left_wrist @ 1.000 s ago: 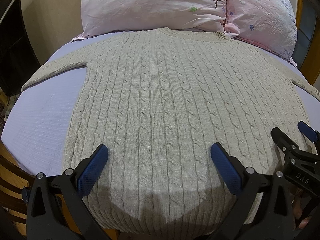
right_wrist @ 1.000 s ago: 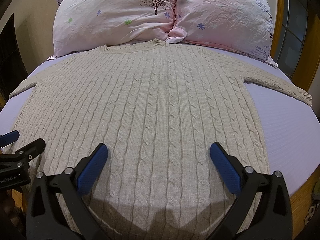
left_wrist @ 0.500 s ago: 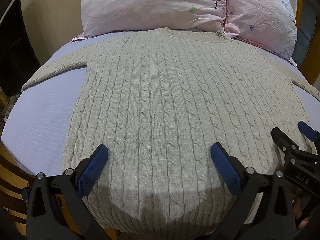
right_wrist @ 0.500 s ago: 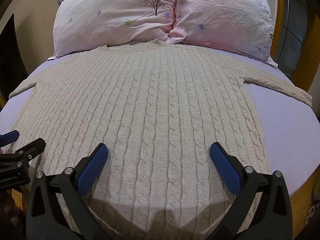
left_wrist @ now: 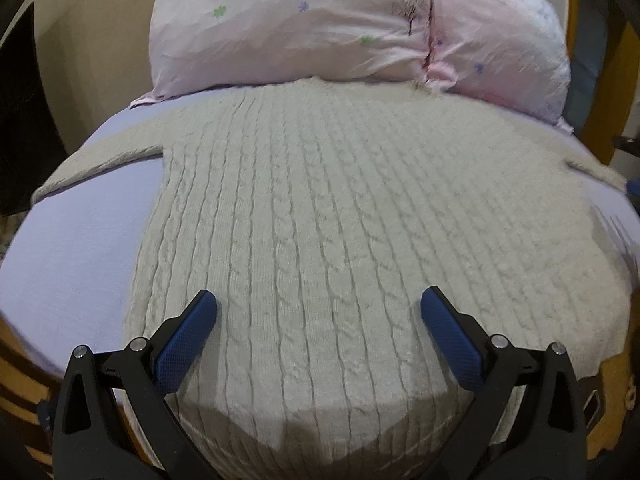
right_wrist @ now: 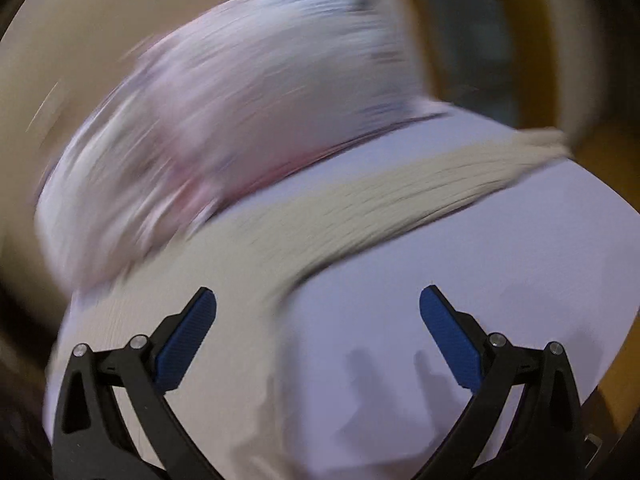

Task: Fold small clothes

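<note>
A beige cable-knit sweater [left_wrist: 340, 216] lies flat, face up, on the lavender bedsheet [left_wrist: 80, 248], its collar by the pink flowered pillows [left_wrist: 304, 28] and both sleeves spread outward. No fold is made yet, so the whole task remains. The left gripper [left_wrist: 319, 312] hangs over the hem, fingers spread and empty. The right gripper [right_wrist: 318, 312], also spread and empty, points toward the sweater's right sleeve [right_wrist: 400, 192] (that view is heavily blurred), likely the first part to fold in

Your sweater [left_wrist: 340, 220] is beige with twisty cable stripes. The bed sheet [left_wrist: 80, 248] is pale purple. The pillows [left_wrist: 288, 28] are pink with little green and purple flowers. Your gripper pads [left_wrist: 188, 344] are blue.
</note>
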`<state>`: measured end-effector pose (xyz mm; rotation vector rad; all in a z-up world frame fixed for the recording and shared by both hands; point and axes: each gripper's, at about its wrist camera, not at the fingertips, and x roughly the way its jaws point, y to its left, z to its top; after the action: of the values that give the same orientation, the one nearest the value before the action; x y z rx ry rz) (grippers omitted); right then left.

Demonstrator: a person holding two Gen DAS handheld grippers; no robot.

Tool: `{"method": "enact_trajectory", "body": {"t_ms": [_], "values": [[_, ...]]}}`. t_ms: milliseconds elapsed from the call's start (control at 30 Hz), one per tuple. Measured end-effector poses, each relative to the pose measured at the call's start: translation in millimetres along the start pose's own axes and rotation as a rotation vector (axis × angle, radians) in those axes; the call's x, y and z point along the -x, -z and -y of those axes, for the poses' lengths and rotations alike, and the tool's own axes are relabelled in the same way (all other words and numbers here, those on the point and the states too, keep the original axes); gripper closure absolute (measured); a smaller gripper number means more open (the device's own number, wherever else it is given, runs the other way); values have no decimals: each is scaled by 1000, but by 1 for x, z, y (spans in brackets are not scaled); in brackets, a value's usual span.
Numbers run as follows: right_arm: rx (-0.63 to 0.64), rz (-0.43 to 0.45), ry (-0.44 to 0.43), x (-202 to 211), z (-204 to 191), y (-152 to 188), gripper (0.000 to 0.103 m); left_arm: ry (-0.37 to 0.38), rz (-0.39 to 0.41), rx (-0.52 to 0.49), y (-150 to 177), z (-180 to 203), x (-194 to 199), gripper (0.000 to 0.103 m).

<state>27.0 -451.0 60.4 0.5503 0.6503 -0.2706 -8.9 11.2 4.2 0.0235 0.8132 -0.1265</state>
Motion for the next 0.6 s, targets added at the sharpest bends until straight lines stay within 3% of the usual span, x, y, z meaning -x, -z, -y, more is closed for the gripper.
{"method": "enact_trajectory", "body": {"t_ms": [100,167,267,367,433,467,533,600], "values": [[-199,-21,103,-31,64,-47,32,123,49,85,-11,-25,5,1],[-327,-48,150,-52,103,-65,39,135,93,164,-25,-52,9,1],[-482,-87,167,-85,145,-81,50,87,170,254,-40,-85,18,1],[-539,-44,163,-98,161,-90,61,5,241,339,-58,-127,22,1],[-587,-21,153,-106,172,-93,76,-47,243,358,-64,-144,23,1],[-607,-16,145,-111,178,-97,93,-81,238,373,-71,-158,20,1],[-650,-18,119,-124,192,-110,95,-100,239,389,-74,-175,17,1],[-599,26,143,-121,175,-120,96,-115,245,411,-78,-195,13,1]]}}
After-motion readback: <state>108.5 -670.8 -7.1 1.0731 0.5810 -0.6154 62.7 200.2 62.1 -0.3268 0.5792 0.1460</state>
